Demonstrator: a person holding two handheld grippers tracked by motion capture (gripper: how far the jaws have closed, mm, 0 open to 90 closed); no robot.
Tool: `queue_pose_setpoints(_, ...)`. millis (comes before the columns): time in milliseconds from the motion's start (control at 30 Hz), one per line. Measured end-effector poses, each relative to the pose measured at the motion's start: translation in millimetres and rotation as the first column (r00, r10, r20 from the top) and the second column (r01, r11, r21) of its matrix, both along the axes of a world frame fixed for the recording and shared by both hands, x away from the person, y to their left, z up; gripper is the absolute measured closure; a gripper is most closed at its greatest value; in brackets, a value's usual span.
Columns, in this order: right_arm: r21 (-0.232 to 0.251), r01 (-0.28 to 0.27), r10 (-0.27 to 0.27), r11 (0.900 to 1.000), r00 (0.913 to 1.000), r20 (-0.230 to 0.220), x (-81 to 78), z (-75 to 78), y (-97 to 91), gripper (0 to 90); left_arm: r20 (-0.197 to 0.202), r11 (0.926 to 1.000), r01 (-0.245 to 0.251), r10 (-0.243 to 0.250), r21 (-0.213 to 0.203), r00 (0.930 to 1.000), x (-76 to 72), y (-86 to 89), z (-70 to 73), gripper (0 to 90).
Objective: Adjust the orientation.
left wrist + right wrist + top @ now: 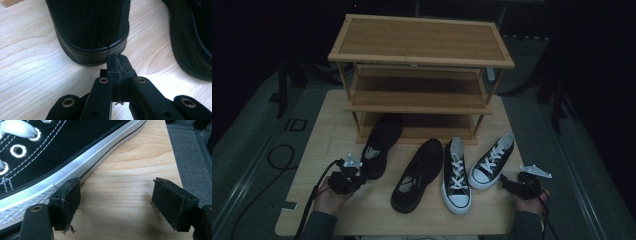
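Right now we are pressing the left gripper (117, 61), jaws fully together with nothing between them, against the heel of the left black slip-on shoe (379, 145), which is lying on the wooden table (327, 130) with its toe already under the bamboo shoe rack (422, 60). Pushing off-centre is risking the heel swinging right into the second black slip-on (418, 175). The right gripper (115, 202) is resting with jaws wide apart, one pad touching the far-right sneaker (492, 160), and could be nudging it.
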State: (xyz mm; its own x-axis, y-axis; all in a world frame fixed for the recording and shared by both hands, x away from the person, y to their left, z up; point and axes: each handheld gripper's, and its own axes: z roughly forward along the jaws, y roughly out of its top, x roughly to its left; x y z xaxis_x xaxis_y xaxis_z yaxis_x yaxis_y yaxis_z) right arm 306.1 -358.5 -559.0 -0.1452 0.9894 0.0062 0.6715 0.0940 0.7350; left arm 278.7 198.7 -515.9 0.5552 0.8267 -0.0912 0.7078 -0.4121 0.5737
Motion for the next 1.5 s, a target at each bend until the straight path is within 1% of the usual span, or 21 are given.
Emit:
queue_pose_setpoints(100, 0.000, 0.000, 0.000, 1.0000, 1.0000, 0.000, 0.0, 0.0, 0.0, 22.9, 0.002, 1.0000, 0.002, -0.002, -0.003, 1.0000, 0.5, -3.1, -0.8, 90.0)
queue_pose_setpoints(167, 0.000, 0.000, 0.000, 1.0000, 1.0000, 0.000, 0.0, 0.0, 0.0, 22.9, 0.001, 1.0000, 0.006, -0.006, 0.003, 1.0000, 1.3, -5.3, -1.7, 90.0)
queue_pose_setpoints(333, 0.000, 0.000, 0.000, 1.0000, 1.0000, 0.000, 0.0, 0.0, 0.0, 22.9, 0.000, 0.9993, 0.019, -0.019, 0.031, 0.9998, 0.9, -9.3, -2.5, 90.0)
queue_pose_setpoints(400, 0.000, 0.000, 0.000, 1.0000, 1.0000, 0.000, 0.0, 0.0, 0.0, 22.8, -0.003, 0.9987, 0.010, -0.010, 0.051, 0.9999, -0.3, -7.5, -1.6, 90.0)
queue_pose_setpoints(533, 0.000, 0.000, 0.000, 1.0000, 1.0000, 0.000, 0.0, 0.0, 0.0, 22.8, -0.002, 0.9982, -0.021, 0.021, 0.057, 0.9998, -0.8, -1.3, -1.6, 90.0)
queue_pose_setpoints(600, 0.000, 0.000, 0.000, 1.0000, 1.0000, 0.000, 0.0, 0.0, 0.0, 22.9, -0.003, 0.9981, -0.031, 0.032, 0.054, 0.9995, -0.1, 0.4, -2.4, 90.0)
queue_pose_setpoints(700, 0.000, 0.000, 0.000, 1.0000, 1.0000, 0.000, 0.0, 0.0, 0.0, 22.8, -0.006, 0.9983, -0.028, 0.028, 0.051, 0.9996, 2.3, -0.2, -4.4, 90.0)
queue_pose_setpoints(767, 0.000, 0.000, 0.000, 1.0000, 1.0000, 0.000, 0.0, 0.0, 0.0, 22.9, -0.010, 0.9984, -0.020, 0.021, 0.053, 0.9997, 3.7, -3.0, -5.8, 90.0)
queue_pose_setpoints(833, 0.000, 0.000, 0.000, 1.0000, 1.0000, 0.000, 0.0, 0.0, 0.0, 22.8, -0.004, 0.9982, -0.010, 0.011, 0.060, 0.9999, 5.1, -6.8, -6.1, 89.9)
queue_pose_setpoints(967, 0.000, 0.000, 0.000, 1.0000, 1.0000, 0.000, 0.0, 0.0, 0.0, 22.9, -0.013, 0.9970, 0.012, -0.011, 0.077, 0.9999, 8.0, -13.6, -6.5, 89.9)
queue_pose_setpoints(1133, 0.000, 0.000, 0.000, 1.0000, 1.0000, 0.001, 0.1, -0.1, 0.0, 22.9, -0.011, 0.9970, 0.024, -0.023, 0.074, 0.9997, 12.4, -20.4, -6.5, 89.9)
queue_pose_setpoints(1367, -0.002, -0.001, 0.001, 1.0000, 1.0000, 0.000, 0.0, 0.0, -0.1, 22.8, -0.009, 0.9957, 0.062, -0.061, 0.069, 0.9981, 20.2, -34.6, -5.4, 89.9)
queue_pose_setpoints(1500, -0.002, -0.001, 0.001, 1.0000, 1.0000, 0.000, 0.0, 0.0, -0.2, 22.8, -0.001, 0.9950, 0.076, -0.076, 0.064, 0.9971, 24.7, -42.8, -4.4, 89.9)
